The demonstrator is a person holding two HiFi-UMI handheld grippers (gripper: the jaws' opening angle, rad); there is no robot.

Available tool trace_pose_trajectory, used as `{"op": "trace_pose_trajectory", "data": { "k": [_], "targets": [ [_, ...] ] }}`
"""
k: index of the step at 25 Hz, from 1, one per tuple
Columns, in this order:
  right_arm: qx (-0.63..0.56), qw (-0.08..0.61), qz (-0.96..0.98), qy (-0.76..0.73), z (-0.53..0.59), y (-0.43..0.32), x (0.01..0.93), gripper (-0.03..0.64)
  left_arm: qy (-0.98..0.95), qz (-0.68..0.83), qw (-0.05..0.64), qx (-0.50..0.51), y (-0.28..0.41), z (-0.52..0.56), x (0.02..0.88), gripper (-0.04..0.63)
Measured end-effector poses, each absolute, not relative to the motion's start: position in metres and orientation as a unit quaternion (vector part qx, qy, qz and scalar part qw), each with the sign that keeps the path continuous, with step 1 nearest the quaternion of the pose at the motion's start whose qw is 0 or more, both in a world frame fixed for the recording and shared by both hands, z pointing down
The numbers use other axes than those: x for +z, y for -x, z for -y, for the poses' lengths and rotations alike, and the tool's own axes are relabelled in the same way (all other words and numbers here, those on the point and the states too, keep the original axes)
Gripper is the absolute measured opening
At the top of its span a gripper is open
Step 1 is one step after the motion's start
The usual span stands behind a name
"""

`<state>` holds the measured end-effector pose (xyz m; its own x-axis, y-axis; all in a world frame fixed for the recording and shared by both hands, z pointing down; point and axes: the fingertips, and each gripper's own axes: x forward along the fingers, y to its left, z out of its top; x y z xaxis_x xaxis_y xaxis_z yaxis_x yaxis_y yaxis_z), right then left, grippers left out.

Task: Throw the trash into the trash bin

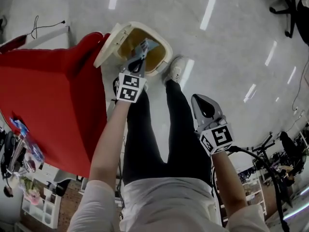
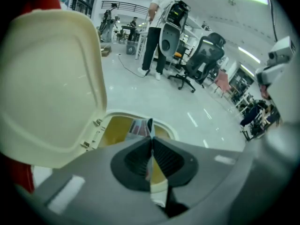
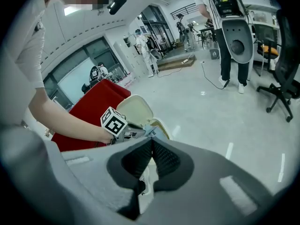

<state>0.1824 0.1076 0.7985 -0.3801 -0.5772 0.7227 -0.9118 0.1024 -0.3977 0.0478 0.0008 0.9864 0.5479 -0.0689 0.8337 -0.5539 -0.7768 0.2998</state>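
Observation:
A cream trash bin (image 1: 165, 46) stands on the floor with its lid (image 1: 108, 45) tipped up; yellow lining (image 2: 114, 129) shows inside. My left gripper (image 1: 144, 48) hangs over the bin's mouth, shut on a thin crumpled wrapper (image 2: 140, 127) that sticks out past the tips (image 2: 151, 142). In the right gripper view the left gripper's marker cube (image 3: 114, 122) and the wrapper (image 3: 157, 131) sit in front of the bin (image 3: 139, 108). My right gripper (image 1: 198, 100) hangs lower right beside the person's leg, away from the bin, jaws together (image 3: 150, 146) and nothing held.
A red-covered table (image 1: 48, 100) stands just left of the bin. The person's white shoe (image 1: 176, 69) rests at the bin's right side. Farther off are a standing person (image 2: 154, 36), office chairs (image 2: 199, 55) and a bicycle (image 1: 263, 153).

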Motion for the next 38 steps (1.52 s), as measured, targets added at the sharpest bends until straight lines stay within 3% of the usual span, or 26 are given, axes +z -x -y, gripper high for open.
{"op": "trace_pose_trajectory", "data": {
  "k": [3,4,14,38],
  "targets": [
    [0.424,0.195,0.714,-0.522,-0.107,-0.178,0.807,0.002,-0.828,0.203,0.299,0.429,-0.043,-0.002,0.993,0.107],
    [0.424,0.195,0.713,-0.523,-0.107,-0.177,0.808,0.002,-0.826,0.206,0.305,0.427,-0.041,-0.003,0.993,0.112],
    [0.399,0.194,0.725,-0.527,-0.098,-0.17,0.771,0.002,-0.836,0.202,0.3,0.412,-0.037,-0.017,0.933,0.093],
    [0.327,0.186,0.771,-0.513,-0.093,-0.152,0.582,0.002,-0.872,0.247,0.243,0.346,-0.001,-0.032,0.64,0.007]
  ]
}}
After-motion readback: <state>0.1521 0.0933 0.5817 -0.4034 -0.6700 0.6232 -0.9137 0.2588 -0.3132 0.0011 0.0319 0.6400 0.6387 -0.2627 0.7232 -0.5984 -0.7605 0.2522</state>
